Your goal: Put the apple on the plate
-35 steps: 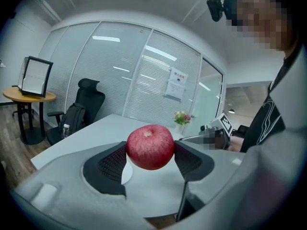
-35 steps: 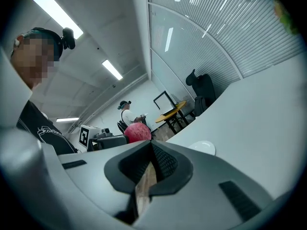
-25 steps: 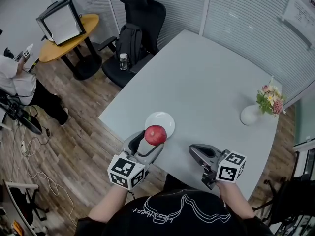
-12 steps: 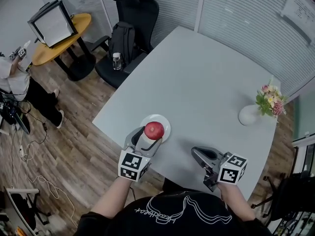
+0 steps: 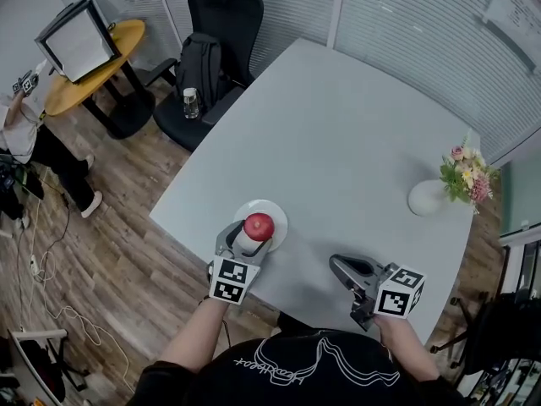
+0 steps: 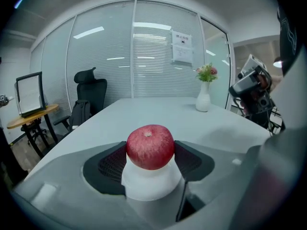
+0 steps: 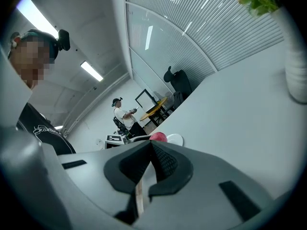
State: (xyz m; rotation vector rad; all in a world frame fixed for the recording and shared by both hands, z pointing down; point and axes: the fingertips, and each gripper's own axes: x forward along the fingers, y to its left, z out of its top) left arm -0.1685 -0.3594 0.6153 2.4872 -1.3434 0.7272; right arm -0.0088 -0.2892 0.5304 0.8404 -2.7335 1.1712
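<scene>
A red apple point(image 5: 259, 225) is held between the jaws of my left gripper point(image 5: 251, 235), right over the small white plate point(image 5: 273, 211) near the table's front left edge. In the left gripper view the apple point(image 6: 150, 146) fills the gap between the two black pads, with the white plate point(image 6: 152, 182) directly beneath it. My right gripper point(image 5: 341, 268) rests to the right above the table's near edge, its jaws pressed together on nothing. In the right gripper view the apple point(image 7: 159, 137) and plate point(image 7: 175, 139) show small beyond the closed jaws.
A white vase with flowers point(image 5: 443, 189) stands at the table's right side. Left of the grey table point(image 5: 347, 142) are a black office chair point(image 5: 211, 7) with a backpack and a bottle, a round yellow table point(image 5: 84, 66), and a person point(image 5: 21, 134) on the wood floor.
My left gripper has carried the apple forward, from just before the plate's near rim to over the plate. The right gripper has stayed in place.
</scene>
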